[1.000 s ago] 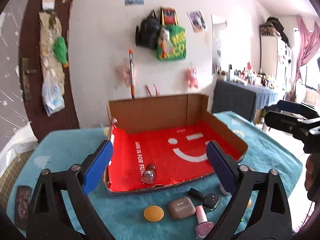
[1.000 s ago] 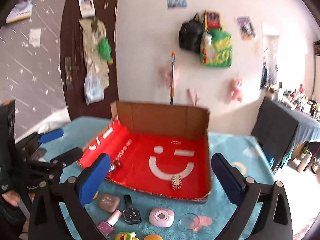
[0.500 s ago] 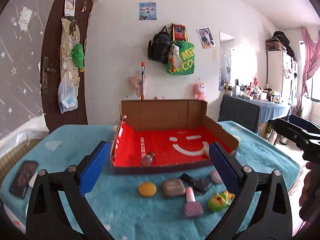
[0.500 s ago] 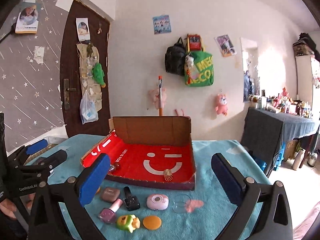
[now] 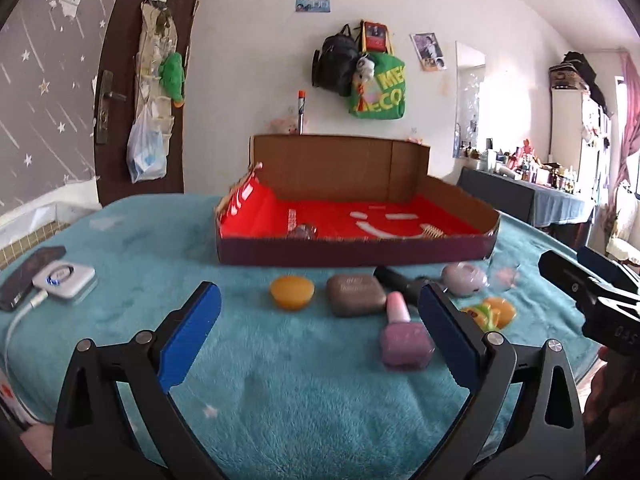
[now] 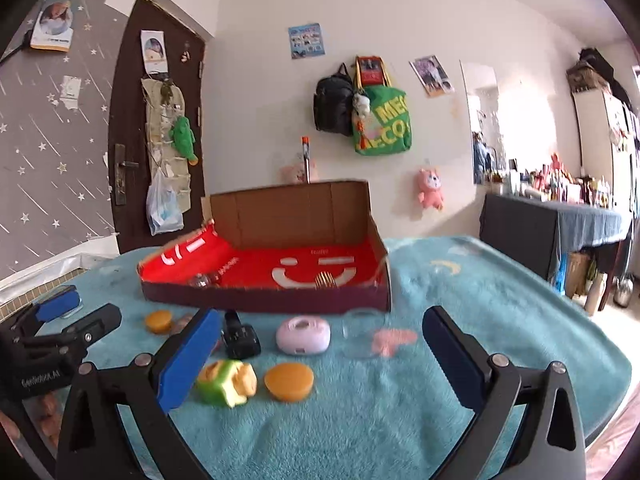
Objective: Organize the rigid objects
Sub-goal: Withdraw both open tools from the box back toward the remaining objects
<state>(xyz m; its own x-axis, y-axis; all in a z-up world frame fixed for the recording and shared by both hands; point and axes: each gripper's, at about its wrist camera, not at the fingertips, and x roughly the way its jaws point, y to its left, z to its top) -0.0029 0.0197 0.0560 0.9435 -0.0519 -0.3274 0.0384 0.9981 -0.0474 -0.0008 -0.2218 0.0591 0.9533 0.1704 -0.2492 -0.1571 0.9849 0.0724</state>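
The table [image 5: 120, 240], covered in a teal plush cloth, carried the open cardboard box with the red smiley lining [image 5: 356, 252] at its centre. I noted that over the last second both cameras had dropped and backed away: the box, earlier viewed from above, now showed its dark front wall. I judged this a withdrawal after a placement, leaving me set to select the next item.

Inside the box lay a small clear bottle [image 6: 202, 280] and a gold ribbed piece [image 6: 326, 280]. In front of it, still unsorted, sat a grey-brown rounded case [image 5: 354, 294], a lilac round compact [image 6: 303, 335], a pink nail polish bottle [image 5: 404, 340], a green and yellow toy [image 6: 226, 382] and two orange discs [image 6: 289, 381].

The left gripper [image 5: 320, 332] and right gripper [image 6: 320, 354] hovered with fingers released wide, holding nothing.
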